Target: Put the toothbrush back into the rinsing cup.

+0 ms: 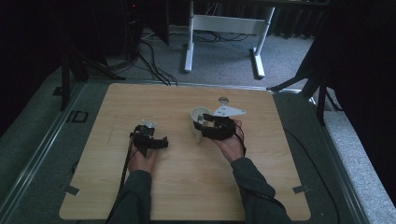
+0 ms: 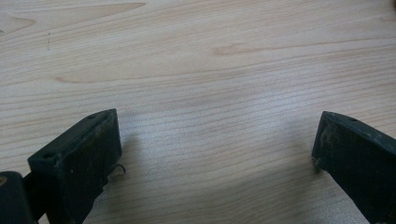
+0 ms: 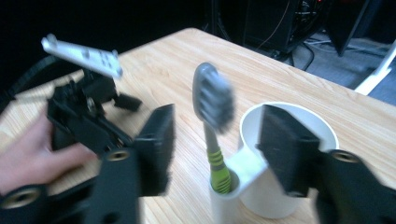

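Pale wood grain covers the surface (image 1: 187, 168), where a white cup (image 3: 285, 154) stands near the middle with a grey-headed toothbrush (image 3: 214, 100) upright in a small holder on its side. Fingers of the right gripper (image 3: 212, 140) are spread, one on each side of the toothbrush, not touching it. Left of the cup and apart from it, the left gripper (image 2: 215, 154) hangs just over bare wood with its fingers spread wide.

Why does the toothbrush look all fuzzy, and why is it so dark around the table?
In the right gripper view the toothbrush head and the near tongs are smeared by blur. In the high view light falls on the table while the room behind stays dim. The left gripper view is sharp, with soft shadows beside its tongs.
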Tool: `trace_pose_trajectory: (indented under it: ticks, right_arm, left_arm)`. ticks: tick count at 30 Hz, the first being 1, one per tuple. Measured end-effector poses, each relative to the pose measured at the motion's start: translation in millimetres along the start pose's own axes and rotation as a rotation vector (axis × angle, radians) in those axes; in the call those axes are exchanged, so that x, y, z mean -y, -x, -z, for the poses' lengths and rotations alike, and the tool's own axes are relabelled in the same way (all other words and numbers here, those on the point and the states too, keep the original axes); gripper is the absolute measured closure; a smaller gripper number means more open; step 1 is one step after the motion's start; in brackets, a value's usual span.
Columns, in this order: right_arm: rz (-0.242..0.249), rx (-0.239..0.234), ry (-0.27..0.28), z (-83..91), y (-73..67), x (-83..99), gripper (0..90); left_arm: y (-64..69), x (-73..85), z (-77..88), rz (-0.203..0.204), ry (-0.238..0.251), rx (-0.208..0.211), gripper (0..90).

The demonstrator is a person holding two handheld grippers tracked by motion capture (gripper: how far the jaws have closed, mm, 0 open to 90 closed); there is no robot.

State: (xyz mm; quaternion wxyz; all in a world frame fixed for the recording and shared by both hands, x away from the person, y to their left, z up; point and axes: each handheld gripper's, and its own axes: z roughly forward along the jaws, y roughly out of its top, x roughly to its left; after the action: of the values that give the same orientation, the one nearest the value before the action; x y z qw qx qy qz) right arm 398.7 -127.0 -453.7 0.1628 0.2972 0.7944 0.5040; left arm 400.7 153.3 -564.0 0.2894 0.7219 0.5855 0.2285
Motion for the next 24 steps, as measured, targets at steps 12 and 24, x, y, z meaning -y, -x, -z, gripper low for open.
trace_pose_trajectory:
  ticks: [12,24]
  right_arm:
    - [0.01,0.02,-0.004,-0.7,-0.8,7.1,33.2]
    - [0.01,0.024,-0.011,9.0,3.9,9.8,33.1]
  left_arm:
    - [0.0,0.0,0.0,0.0,0.0,0.0,1.6]
    - [0.0,0.0,0.0,0.001,0.0,0.001,1.6]
